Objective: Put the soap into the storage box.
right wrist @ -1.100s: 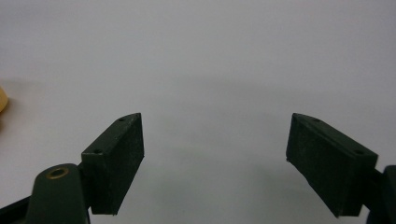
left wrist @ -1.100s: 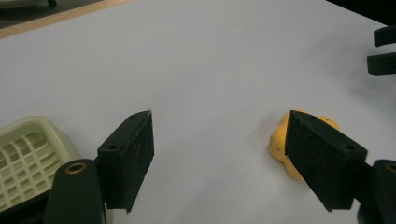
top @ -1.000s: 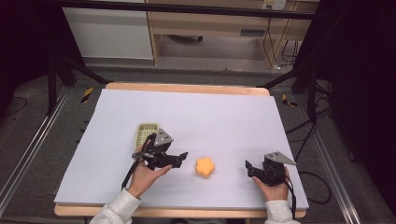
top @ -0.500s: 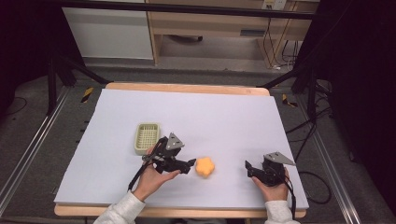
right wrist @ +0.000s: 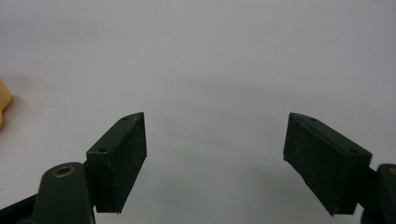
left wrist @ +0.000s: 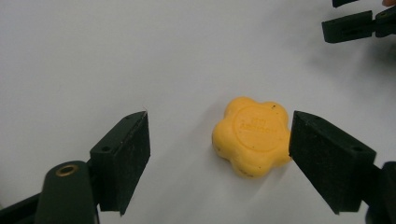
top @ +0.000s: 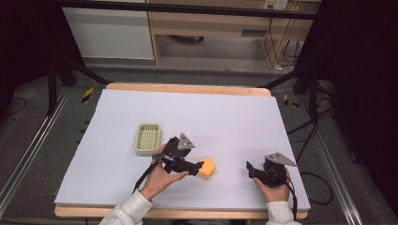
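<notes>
Comparing the high views, the left gripper (top: 199, 165) has travelled away from the green basket (top: 148, 138) and across the white table cover (top: 225, 117) to the orange flower-shaped piece (top: 206, 168). One second ago it sits just beside the basket; half a second ago it is near the piece; now its jaws reach the piece's left edge. The basket, hidden in part at first, stands clear behind the hand.

The left gripper view confirms the approach. The jaws stand wide apart and grip nothing. The orange flower-shaped piece (left wrist: 252, 135) lies flat on the cover between them, off centre: close against the right-hand jaw as that view shows it, well apart from the other.

The right gripper (top: 251, 169) has not shifted across the three high views. It rests low on the cover, well apart from the piece, jaws spread wide and empty in the right gripper view; an orange edge (right wrist: 3, 105) shows at that view's left border.

Assessment: the reach appears complete and closing is the step now due. Centring the jaws first seems advisable, since closing as they stand would likely push the piece sideways
</notes>
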Demonstrator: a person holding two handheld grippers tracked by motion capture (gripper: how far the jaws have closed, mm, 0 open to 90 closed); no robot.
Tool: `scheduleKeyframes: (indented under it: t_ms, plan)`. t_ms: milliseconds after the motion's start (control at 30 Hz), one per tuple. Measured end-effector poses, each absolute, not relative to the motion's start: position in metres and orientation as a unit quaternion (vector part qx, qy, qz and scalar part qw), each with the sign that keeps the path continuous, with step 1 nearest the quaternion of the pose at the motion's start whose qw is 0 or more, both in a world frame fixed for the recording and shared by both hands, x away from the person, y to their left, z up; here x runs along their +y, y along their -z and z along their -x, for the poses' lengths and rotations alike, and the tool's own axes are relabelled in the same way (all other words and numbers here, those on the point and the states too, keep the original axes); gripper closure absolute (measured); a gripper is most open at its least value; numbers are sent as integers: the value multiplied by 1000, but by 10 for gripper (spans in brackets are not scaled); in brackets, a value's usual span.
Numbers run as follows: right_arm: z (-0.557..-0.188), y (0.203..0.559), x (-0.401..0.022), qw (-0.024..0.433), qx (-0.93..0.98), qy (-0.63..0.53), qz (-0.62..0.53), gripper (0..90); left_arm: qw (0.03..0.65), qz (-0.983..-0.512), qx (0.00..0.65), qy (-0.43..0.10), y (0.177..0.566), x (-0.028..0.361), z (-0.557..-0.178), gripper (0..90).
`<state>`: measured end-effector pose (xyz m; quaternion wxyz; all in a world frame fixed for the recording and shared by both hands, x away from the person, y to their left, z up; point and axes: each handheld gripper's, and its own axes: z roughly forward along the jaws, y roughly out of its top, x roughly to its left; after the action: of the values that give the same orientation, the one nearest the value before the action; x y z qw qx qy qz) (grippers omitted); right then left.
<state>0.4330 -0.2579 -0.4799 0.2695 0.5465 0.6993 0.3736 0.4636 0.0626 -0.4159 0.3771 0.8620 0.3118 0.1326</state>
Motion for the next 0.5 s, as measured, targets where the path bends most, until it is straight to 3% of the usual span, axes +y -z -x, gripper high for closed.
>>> scheduleKeyframes:
  t_ms: [500]
  plan:
    - [-434, 481, -258, 267, 700, -371, -549, 221, 354, -879, 299, -117, 425, 39, -467, 196]
